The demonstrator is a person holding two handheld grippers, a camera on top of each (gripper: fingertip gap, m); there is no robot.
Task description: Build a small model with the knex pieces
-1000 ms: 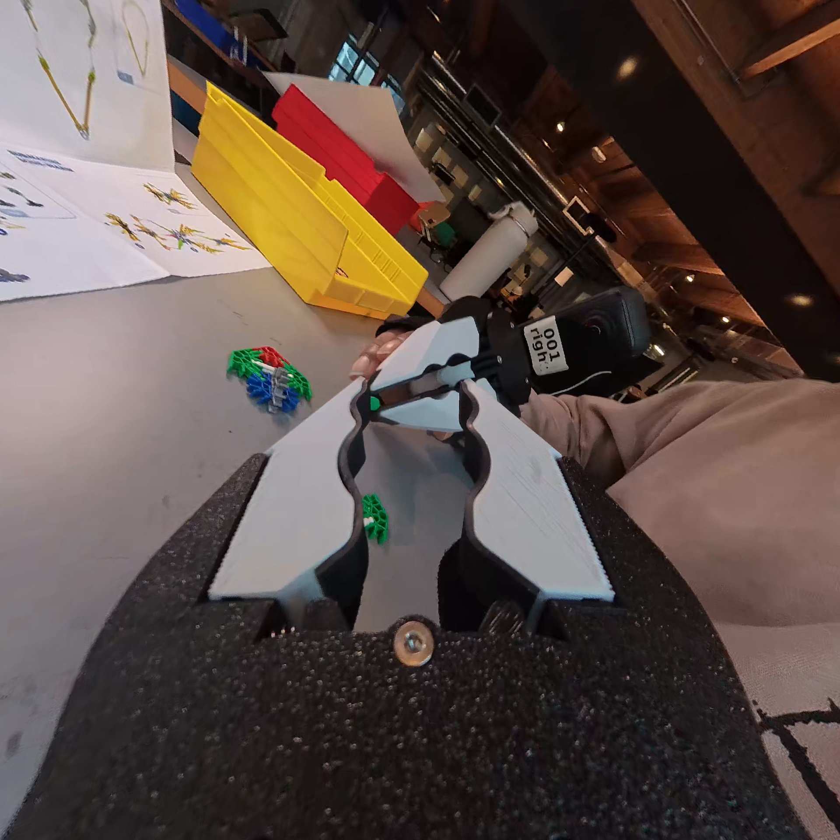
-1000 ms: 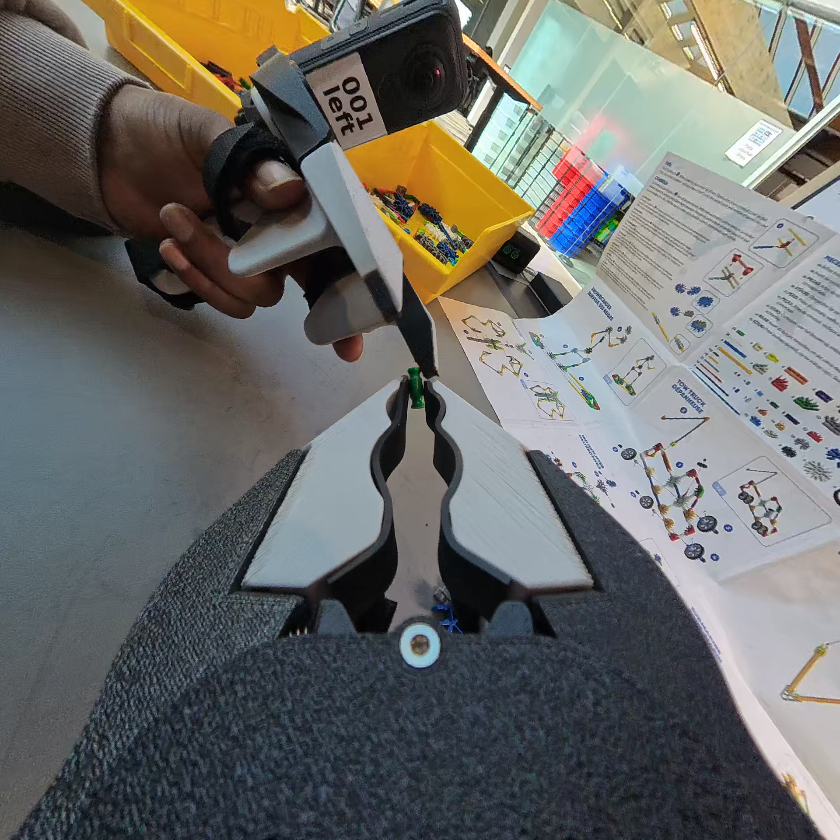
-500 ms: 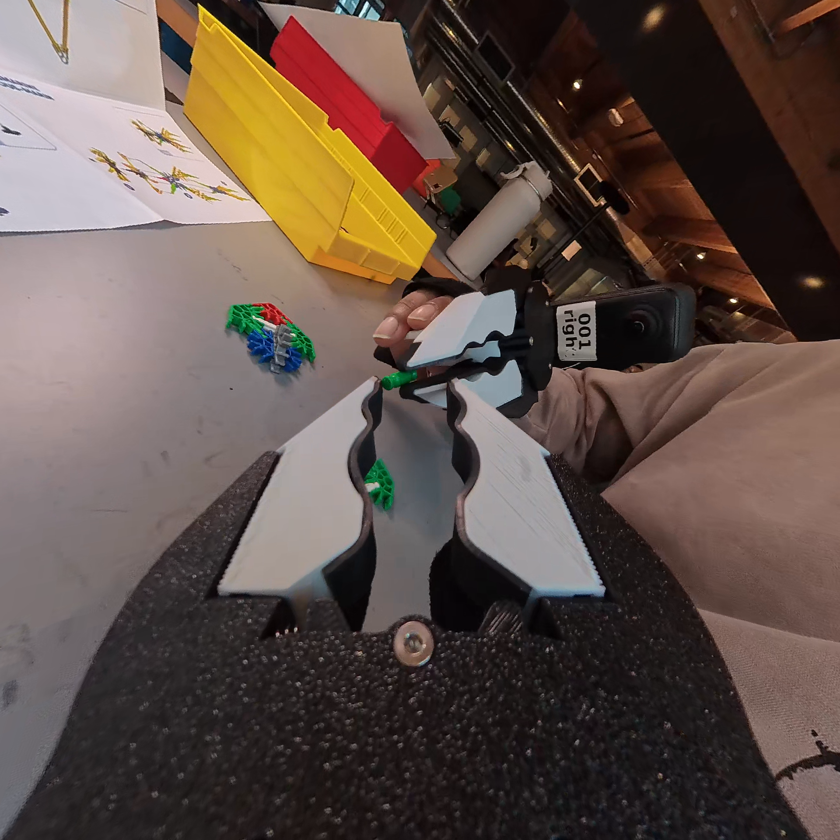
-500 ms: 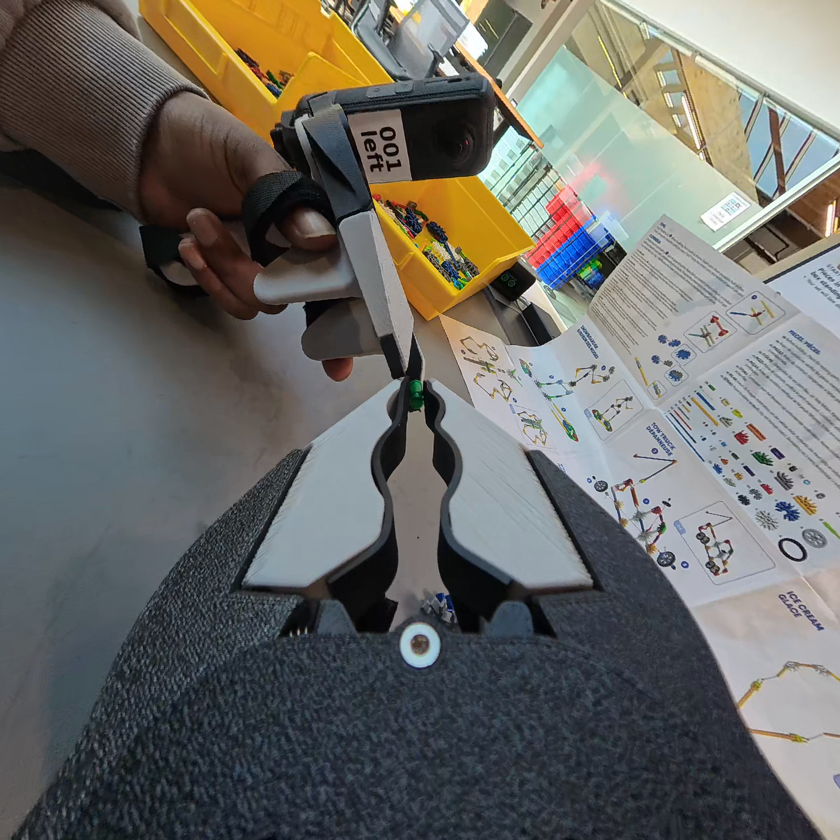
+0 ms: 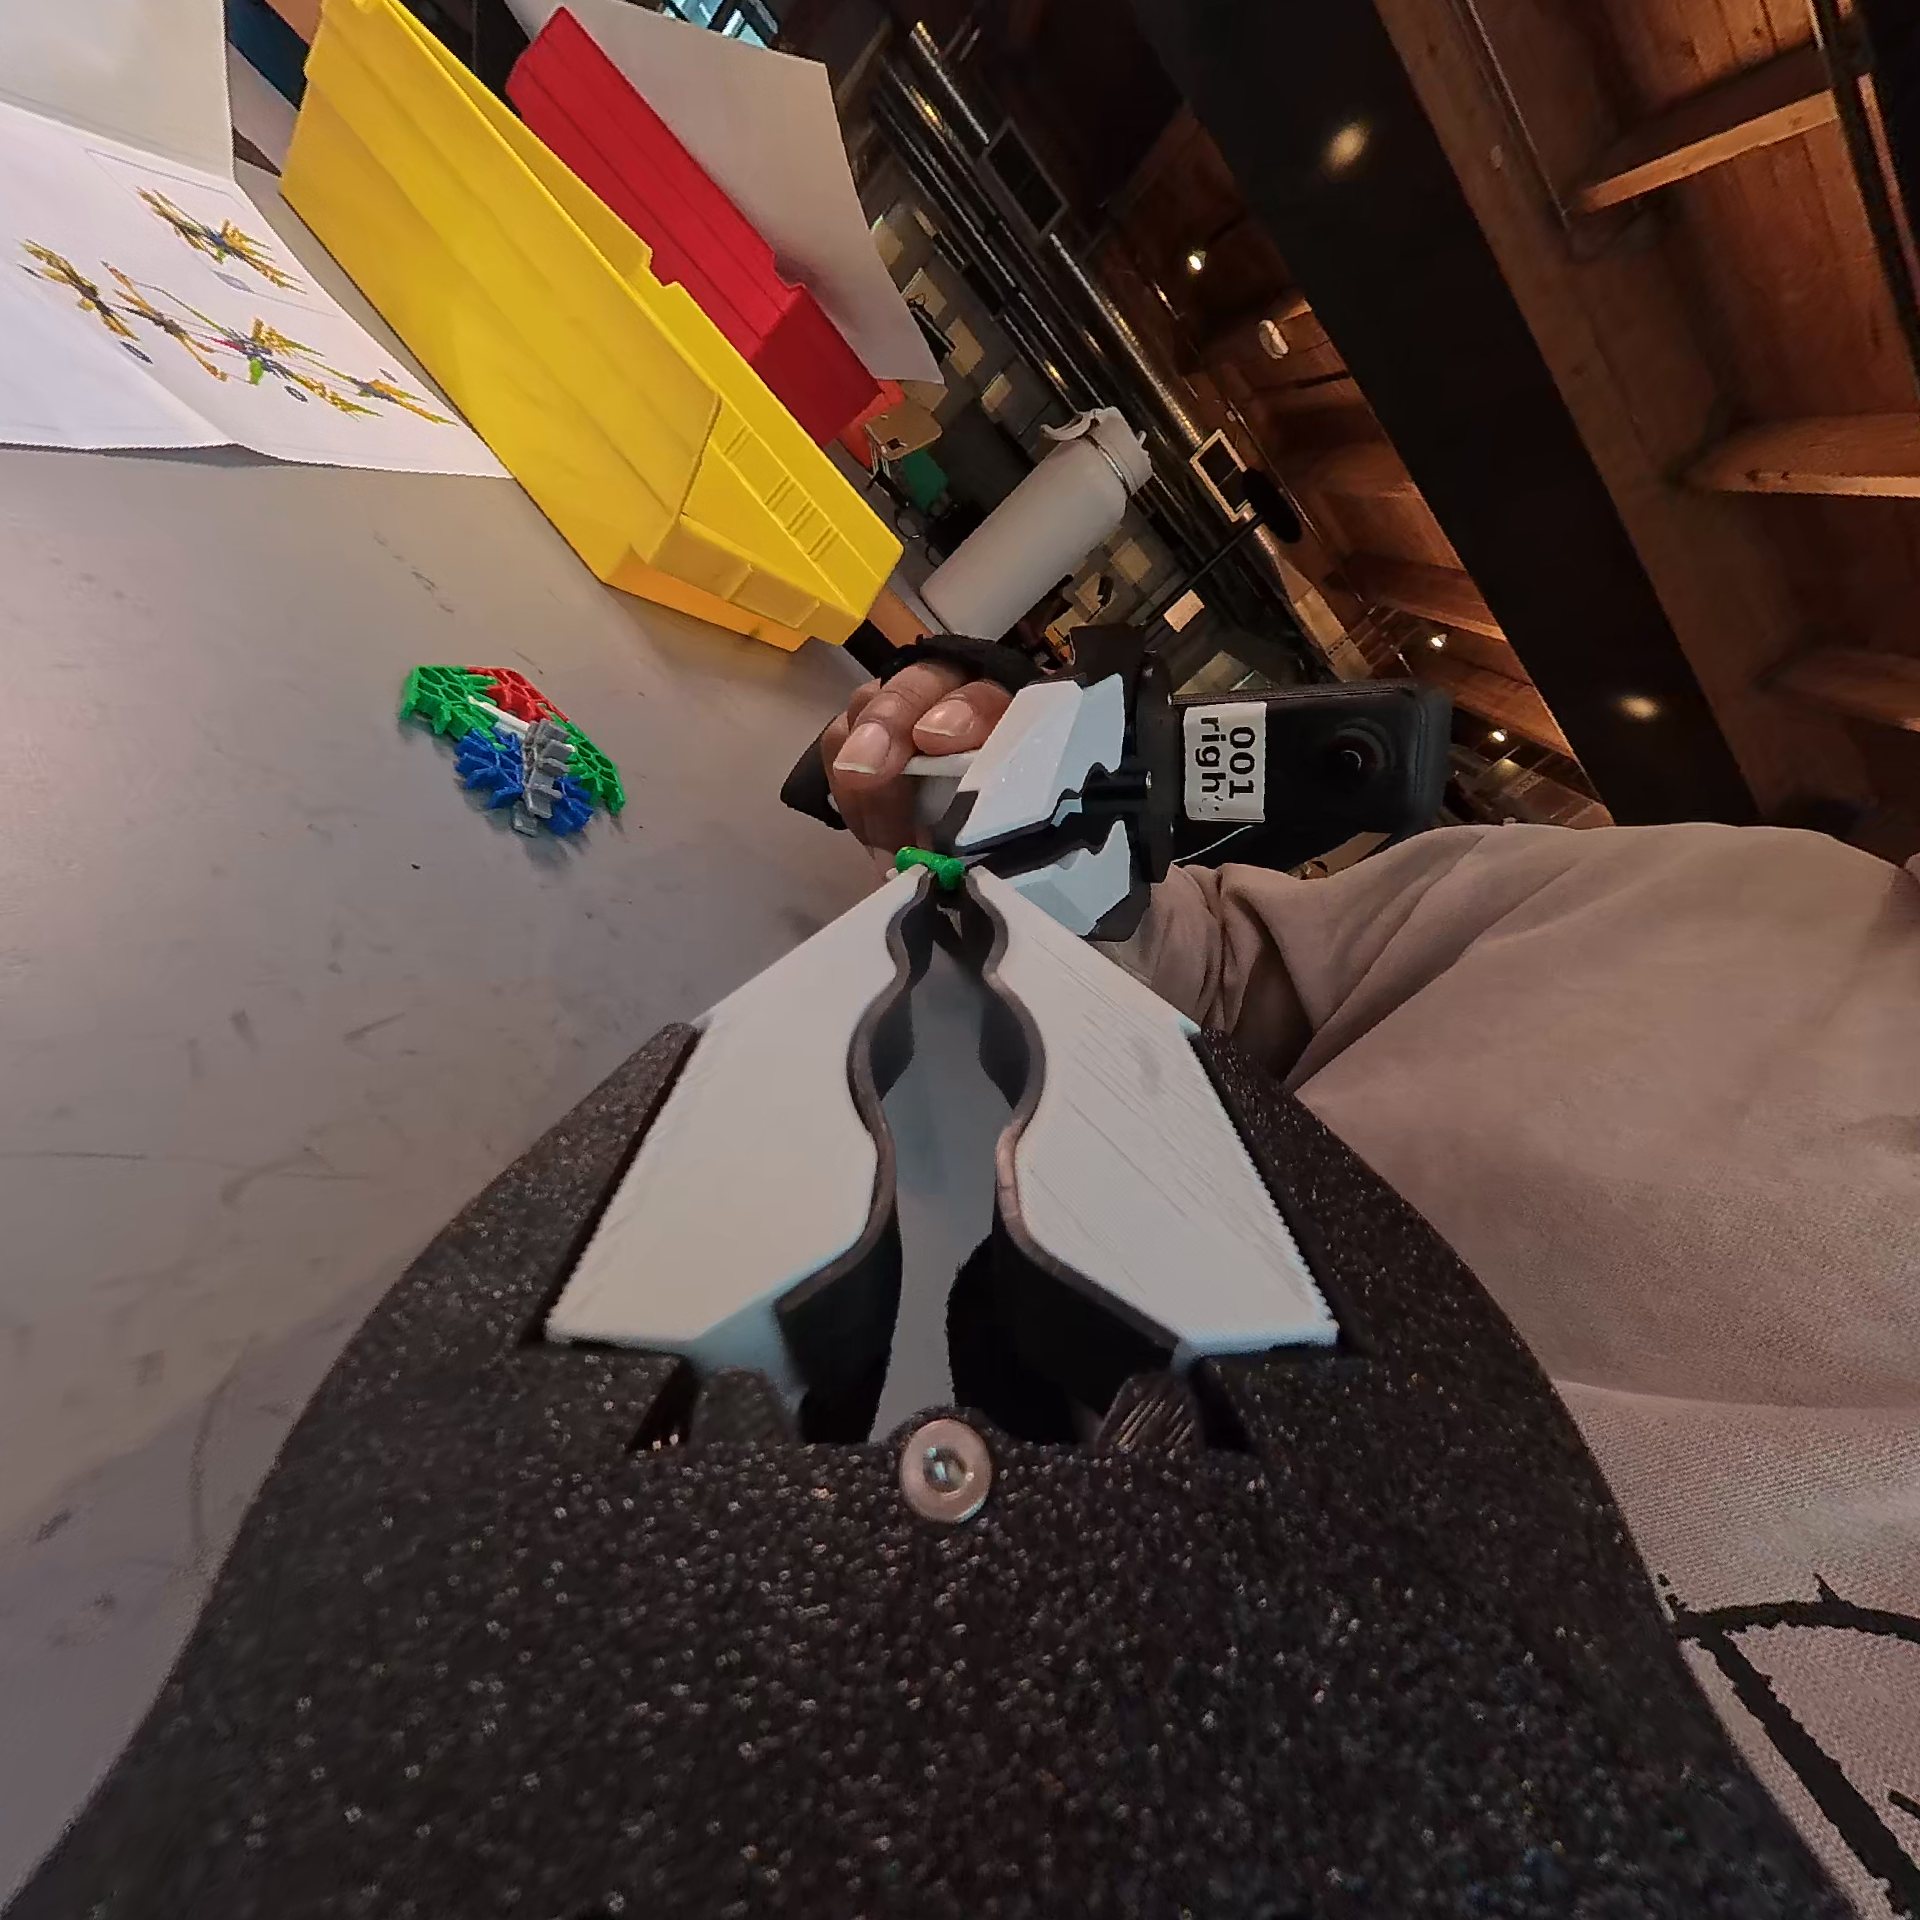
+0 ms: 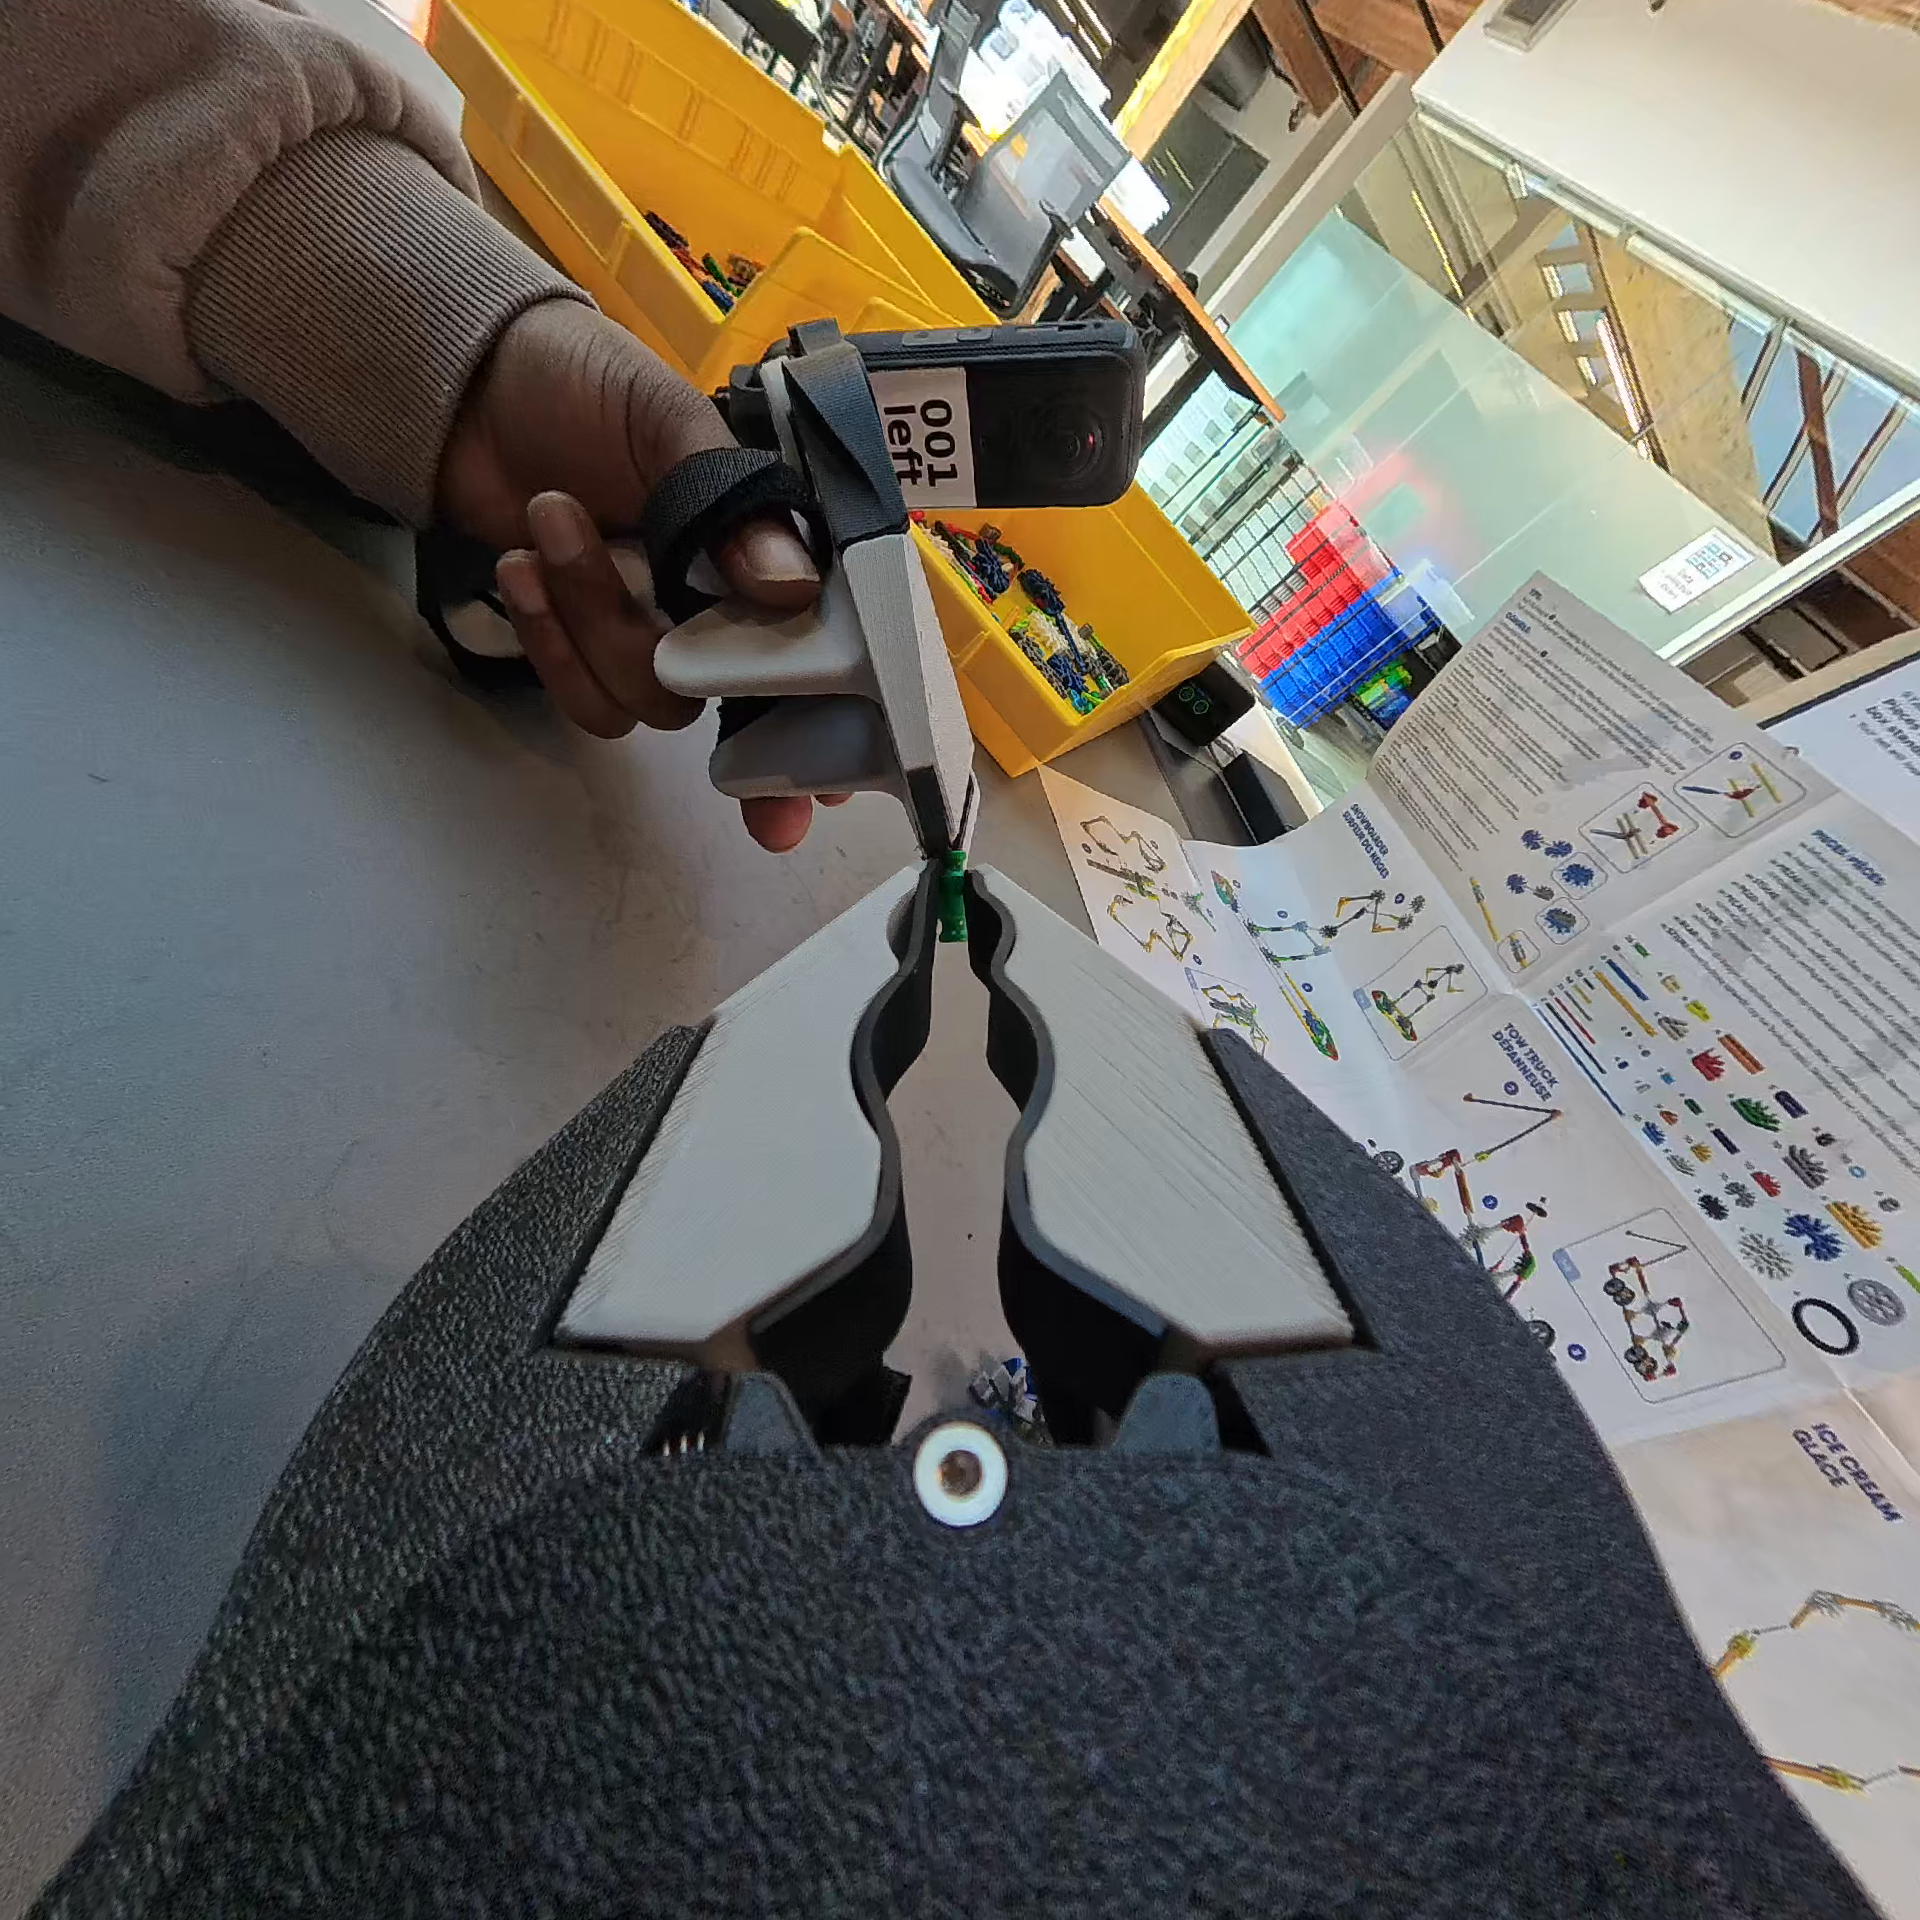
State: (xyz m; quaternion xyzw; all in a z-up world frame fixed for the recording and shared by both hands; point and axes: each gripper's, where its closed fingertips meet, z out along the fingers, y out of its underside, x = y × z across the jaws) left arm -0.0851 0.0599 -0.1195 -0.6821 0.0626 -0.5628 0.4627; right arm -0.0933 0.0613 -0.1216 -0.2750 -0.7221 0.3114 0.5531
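Above the grey tabletop [image 5: 208, 1039], we are pinching one small green plastic rod [image 5: 928, 862] between both grippers.

Our left gripper [image 5: 943, 904], apart a moment ago, is now closing narrow on it; our right gripper [image 6: 943, 896] is still clamping it, tips meeting.

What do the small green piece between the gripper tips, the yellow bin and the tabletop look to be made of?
Green piece: likely moulded plastic, saturated colour with a slight gloss. Both the right gripper and the left gripper are closed on it. Yellow bin: rigid plastic, smooth with moulded ribs and steps. Tabletop: grey, matte, scuffed; laminate or coated board perhaps, hard to tell.
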